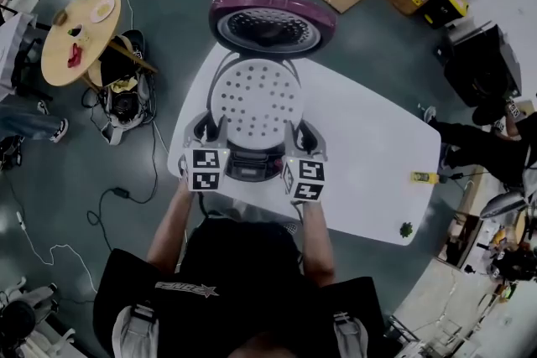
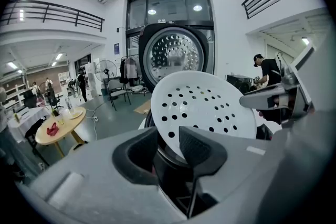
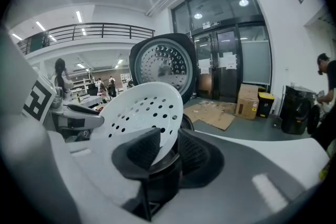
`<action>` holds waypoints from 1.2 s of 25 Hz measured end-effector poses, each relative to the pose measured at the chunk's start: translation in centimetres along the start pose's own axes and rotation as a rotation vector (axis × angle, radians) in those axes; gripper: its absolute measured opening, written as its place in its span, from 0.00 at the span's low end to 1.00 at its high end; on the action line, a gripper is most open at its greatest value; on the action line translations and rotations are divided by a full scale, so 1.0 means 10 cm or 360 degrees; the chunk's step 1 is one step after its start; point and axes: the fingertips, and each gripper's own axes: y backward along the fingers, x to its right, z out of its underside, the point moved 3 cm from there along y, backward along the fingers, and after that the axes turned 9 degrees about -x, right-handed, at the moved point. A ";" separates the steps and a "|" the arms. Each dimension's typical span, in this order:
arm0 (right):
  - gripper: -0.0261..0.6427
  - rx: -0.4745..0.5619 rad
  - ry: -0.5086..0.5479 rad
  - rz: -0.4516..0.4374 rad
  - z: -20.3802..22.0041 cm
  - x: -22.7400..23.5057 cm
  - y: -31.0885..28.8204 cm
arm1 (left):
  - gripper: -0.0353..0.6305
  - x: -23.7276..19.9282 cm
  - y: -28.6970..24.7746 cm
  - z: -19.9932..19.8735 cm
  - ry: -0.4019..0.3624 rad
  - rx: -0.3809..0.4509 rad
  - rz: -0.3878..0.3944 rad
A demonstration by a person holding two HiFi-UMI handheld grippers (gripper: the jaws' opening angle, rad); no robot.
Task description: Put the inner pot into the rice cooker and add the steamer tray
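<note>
Two-handed grip on the steamer tray [image 1: 254, 99] above the rice cooker [image 1: 252, 165]. The left gripper [image 1: 206, 130] and the right gripper [image 1: 300, 135] stand side by side at the near edge of the white table [image 1: 377, 138], each with its marker cube toward the person. The round, white, perforated tray spans the space between them. In the left gripper view, the left gripper's [image 2: 165, 136] jaws stand narrowly apart, closed on the near-left part of the tray's rim, which passes down between the two dark pads. In the right gripper view, the right gripper [image 3: 167, 144] shows the same narrow setting, its pads clamped on the near-right part of the rim. Nothing else lies between either pair of jaws. The tray is held tilted, far edge raised, so that its holed face turns toward both gripper cameras. It sits over the cooker's dark round opening, and whether it touches that opening cannot be told. The tray covers most of the cooker body in the head view, so what lies inside cannot be made out. Behind the tray the cooker's lid [image 1: 270, 21] stands open and upright, its studded metal inner face [image 2: 173, 55] toward the grippers.
</note>
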 end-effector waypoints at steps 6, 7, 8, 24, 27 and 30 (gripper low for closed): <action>0.19 -0.0114 -0.0003 -0.0007 0.10 0.02 -0.14 | 0.26 0.00 -0.10 0.10 -0.0013 -0.0110 -0.0002; 0.19 -0.0135 -0.0006 -0.0008 0.10 0.03 -0.16 | 0.26 0.00 -0.12 0.10 -0.0021 -0.0134 -0.0001; 0.19 -0.0158 -0.0012 -0.0008 0.10 0.04 -0.17 | 0.27 0.01 -0.14 0.10 -0.0028 -0.0162 0.0000; 0.19 -0.0372 -0.0092 -0.0004 0.16 0.08 -0.39 | 0.27 0.00 -0.32 0.14 -0.0014 -0.0412 0.0023; 0.19 -0.0404 -0.0095 -0.0004 0.17 0.09 -0.43 | 0.27 -0.01 -0.34 0.12 -0.0022 -0.0422 0.0017; 0.19 -0.0425 -0.0103 0.0002 0.18 0.08 -0.46 | 0.27 -0.03 -0.36 0.10 -0.0032 -0.0426 0.0025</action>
